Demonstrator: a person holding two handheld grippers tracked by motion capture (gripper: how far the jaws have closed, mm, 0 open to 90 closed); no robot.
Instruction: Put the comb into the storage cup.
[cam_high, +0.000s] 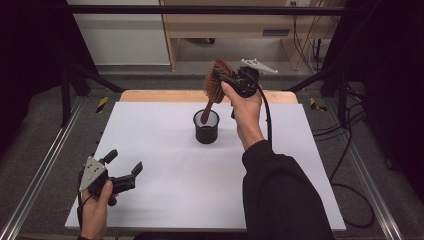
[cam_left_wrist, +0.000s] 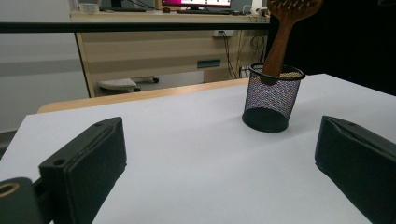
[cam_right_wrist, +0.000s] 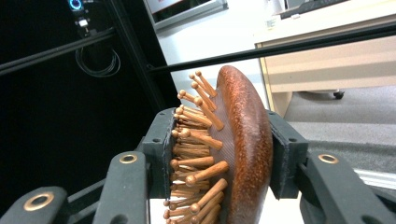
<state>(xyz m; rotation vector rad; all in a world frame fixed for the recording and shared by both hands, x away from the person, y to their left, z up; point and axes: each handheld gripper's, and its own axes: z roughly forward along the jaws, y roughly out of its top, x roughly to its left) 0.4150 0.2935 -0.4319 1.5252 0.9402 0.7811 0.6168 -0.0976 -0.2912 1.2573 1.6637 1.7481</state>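
A brown wooden hairbrush (cam_high: 214, 85) stands tilted with its handle end inside a black mesh cup (cam_high: 206, 127) at the table's far middle. My right gripper (cam_high: 220, 75) is shut on the brush's head, held up above the cup. In the right gripper view the jaws squeeze the hairbrush (cam_right_wrist: 240, 140), one pad on the wooden pins and the other on the smooth back. My left gripper (cam_high: 122, 164) rests near the front left corner, open and holding nothing. In the left gripper view the mesh cup (cam_left_wrist: 272, 100) stands ahead with the hairbrush's handle (cam_left_wrist: 279, 49) rising out of it.
The white table top (cam_high: 165, 165) lies between the two grippers. A wooden strip (cam_high: 150, 96) edges its far side. Black frame bars and a light wood desk (cam_high: 240, 25) stand beyond. Cables (cam_high: 350, 150) trail on the floor at the right.
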